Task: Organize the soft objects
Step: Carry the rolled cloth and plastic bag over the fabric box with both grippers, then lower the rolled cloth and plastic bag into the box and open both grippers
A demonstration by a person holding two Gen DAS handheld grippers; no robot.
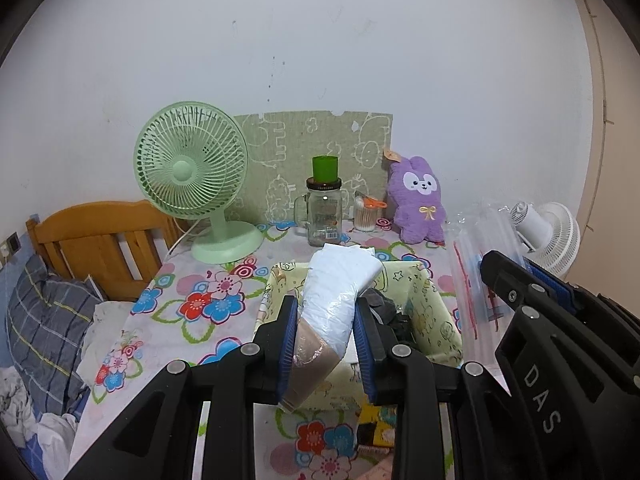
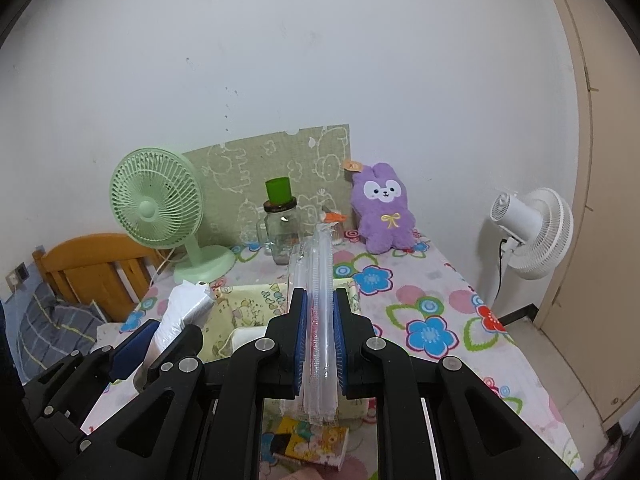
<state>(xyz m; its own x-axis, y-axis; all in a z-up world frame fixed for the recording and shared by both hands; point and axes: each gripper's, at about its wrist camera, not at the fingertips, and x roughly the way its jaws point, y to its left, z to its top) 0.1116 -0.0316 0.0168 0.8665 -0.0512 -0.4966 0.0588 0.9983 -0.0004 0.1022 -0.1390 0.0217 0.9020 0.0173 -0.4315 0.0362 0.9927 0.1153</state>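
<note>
A: Plastic-wrapped roll [image 1: 340,300], white with a bare brown core at its near end, entered as item one. Left gripper [image 1: 326,344] is clamped on it across the middle, roll tilted with its far end toward 12 o'clock, hanging just over the bin [image 1: 436,304]. Held that way, I judge, so it can drop in end first

B: Item two?

A: Clear packet [image 2: 318,320], a flat sleeve of thin transparent things with red marks; what they are I cannot tell. Right gripper [image 2: 320,340] has its pads pressed on both faces, packet standing on edge and pointing to 12 o'clock. An edge-on grip keeps a floppy sleeve from folding

B: Containers?

A: Bin: yellow fabric with cartoon print, open top, at centre of the table [image 2: 440,312]. Inside, something dark and crumpled at its 3 o'clock side, plus a white thing at the near wall, partly hidden. Jar [image 1: 324,216]: glass, handled, at 12 o'clock, looks empty, green cup [image 1: 325,168] upside down on its lid. Small clear tub [image 1: 365,216] just beside the jar at 3 o'clock, packed with what look like cotton swabs

B: Other soft stock?

A: Plush [image 1: 420,200], purple, upright against the wall at 1 o'clock, not yet binned. Green fan [image 1: 192,168] at 10 o'clock, white fan [image 2: 532,232] off the table at 3 o'clock, neither soft
</note>
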